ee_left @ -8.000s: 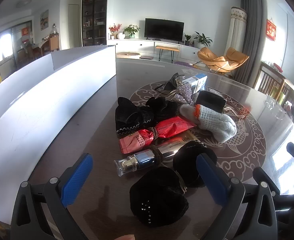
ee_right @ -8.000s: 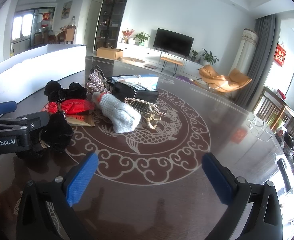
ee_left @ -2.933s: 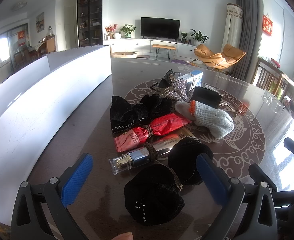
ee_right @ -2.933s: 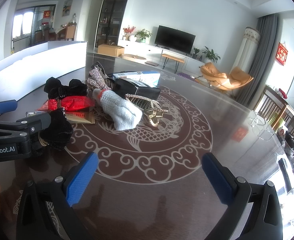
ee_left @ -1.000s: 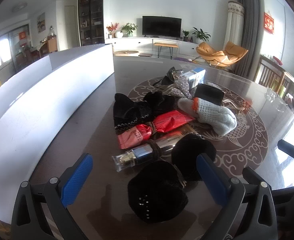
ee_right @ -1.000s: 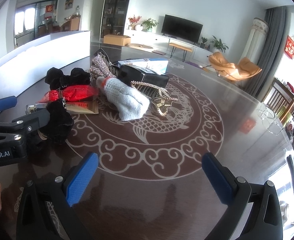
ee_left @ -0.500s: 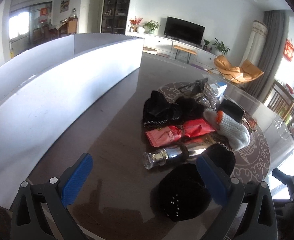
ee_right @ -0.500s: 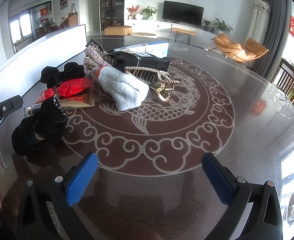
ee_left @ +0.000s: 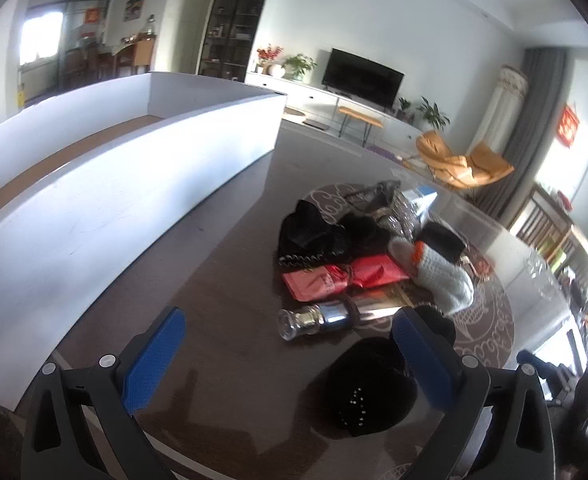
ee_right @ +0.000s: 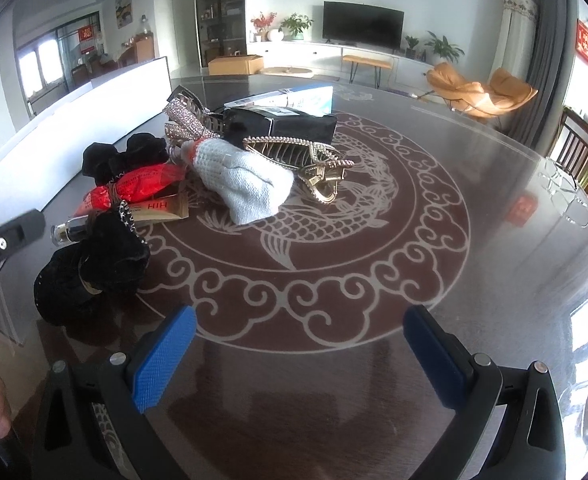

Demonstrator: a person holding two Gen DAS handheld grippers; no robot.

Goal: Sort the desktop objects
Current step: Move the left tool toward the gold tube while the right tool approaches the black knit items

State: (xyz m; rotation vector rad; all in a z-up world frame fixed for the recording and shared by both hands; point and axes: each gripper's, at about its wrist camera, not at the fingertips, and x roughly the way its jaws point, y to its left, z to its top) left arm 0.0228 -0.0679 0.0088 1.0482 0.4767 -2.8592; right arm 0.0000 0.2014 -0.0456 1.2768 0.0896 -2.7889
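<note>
Both my left gripper (ee_left: 289,354) and right gripper (ee_right: 294,354) hang spread and empty, so grabbing the tangled black scrunchie (ee_left: 368,388) could drag the perfume bottle (ee_left: 314,318) along.

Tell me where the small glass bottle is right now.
In the left wrist view the glass bottle lies on its side on the table, between the red packet and the nearest black velvet scrunchie.
</note>
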